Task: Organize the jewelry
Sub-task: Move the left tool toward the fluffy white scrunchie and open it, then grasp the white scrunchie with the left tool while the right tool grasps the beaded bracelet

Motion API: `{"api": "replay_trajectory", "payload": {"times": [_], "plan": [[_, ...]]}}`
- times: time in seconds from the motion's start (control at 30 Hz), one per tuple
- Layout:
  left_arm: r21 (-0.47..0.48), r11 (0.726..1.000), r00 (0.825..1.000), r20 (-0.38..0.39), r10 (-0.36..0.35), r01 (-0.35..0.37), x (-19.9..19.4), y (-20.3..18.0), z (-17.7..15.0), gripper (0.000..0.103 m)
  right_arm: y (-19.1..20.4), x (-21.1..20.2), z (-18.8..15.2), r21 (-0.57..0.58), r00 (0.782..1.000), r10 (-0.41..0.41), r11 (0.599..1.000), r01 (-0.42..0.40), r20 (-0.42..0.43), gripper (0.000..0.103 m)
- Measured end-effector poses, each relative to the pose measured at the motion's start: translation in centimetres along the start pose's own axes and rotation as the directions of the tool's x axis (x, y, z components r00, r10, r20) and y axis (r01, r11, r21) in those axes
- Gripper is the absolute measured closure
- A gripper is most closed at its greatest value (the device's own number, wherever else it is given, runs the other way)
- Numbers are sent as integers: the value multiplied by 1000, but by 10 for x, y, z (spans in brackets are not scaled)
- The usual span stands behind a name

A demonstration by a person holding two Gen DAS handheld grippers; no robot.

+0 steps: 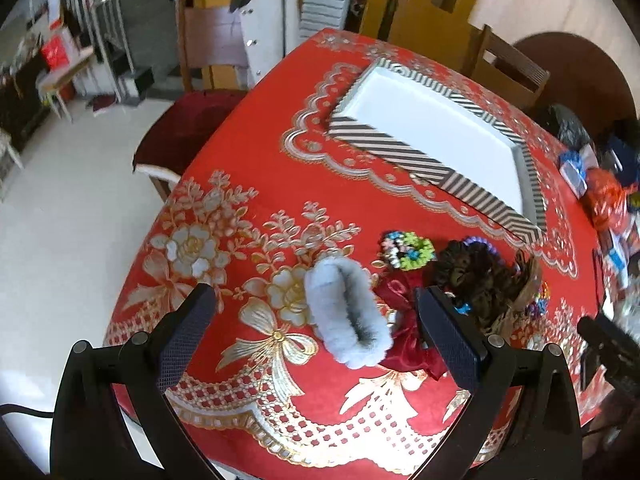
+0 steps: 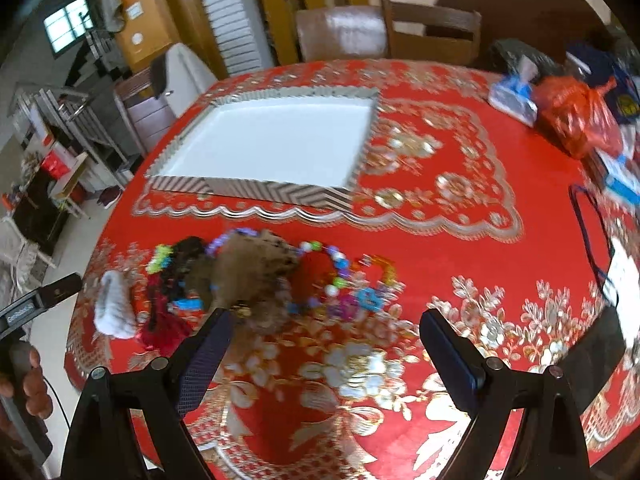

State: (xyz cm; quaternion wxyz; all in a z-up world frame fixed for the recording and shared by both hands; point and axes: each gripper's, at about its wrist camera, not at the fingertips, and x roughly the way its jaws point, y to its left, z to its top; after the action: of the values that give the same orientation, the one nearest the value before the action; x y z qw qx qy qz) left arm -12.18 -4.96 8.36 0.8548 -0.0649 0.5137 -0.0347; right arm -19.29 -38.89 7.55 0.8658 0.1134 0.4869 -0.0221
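Jewelry and hair pieces lie heaped on the red tablecloth just ahead of your two tools. Your left gripper hangs with its jaws spread wide and holding nothing; between its fingers, from the left wrist view, you see the grey fluffy scrunchie at twelve o'clock, lying flat on the cloth. Touching it at three o'clock is the dark red satin bow, and beyond that, at one o'clock, the green and white beaded bracelet sits beside the black lace scrunchie. Your right gripper is likewise wide apart and empty, hovering over bare cloth; its left finger tip sits close to the brown fuzzy scrunchie at eleven o'clock, though blur keeps you from telling whether they touch. A ring of coloured beads lies at twelve o'clock, touching that scrunchie. Farther off, at twelve o'clock in both views, the striped tray rests well apart from the heap, its white floor showing. At two o'clock in the right wrist view, far back, an orange plastic bag sits near the table edge.
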Motion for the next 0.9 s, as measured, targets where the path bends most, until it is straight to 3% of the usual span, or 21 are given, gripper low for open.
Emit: {"api": "replay_trajectory", "payload": {"times": [0.07,0.13,0.23,0.33,0.4,0.83,0.9], "plan": [[-18,1000,1000,-11,-3,3,3,5,0,1,-8,7,1,23,1000,22,999,-22,1,19],[-43,999,1000,-24,-12,10,7,11,1,1,-13,12,2,18,1000,-12,1000,12,-27,21],[-68,997,999,-39,-31,28,12,17,1,1,-18,24,4,43,999,20,999,-18,-48,33],[-78,996,998,-57,-39,35,18,18,3,1,-21,29,5,18,998,-24,1000,25,-55,35],[-83,996,997,-68,-44,38,23,18,3,1,-26,37,8,22,998,-25,999,27,-63,43],[-80,993,986,-137,-96,86,43,14,8,1,-27,52,24,38,997,5,999,-2,-71,46],[-54,995,985,-142,-94,87,44,9,7,1,-21,57,27,13,997,11,1000,-10,-77,51]]}}
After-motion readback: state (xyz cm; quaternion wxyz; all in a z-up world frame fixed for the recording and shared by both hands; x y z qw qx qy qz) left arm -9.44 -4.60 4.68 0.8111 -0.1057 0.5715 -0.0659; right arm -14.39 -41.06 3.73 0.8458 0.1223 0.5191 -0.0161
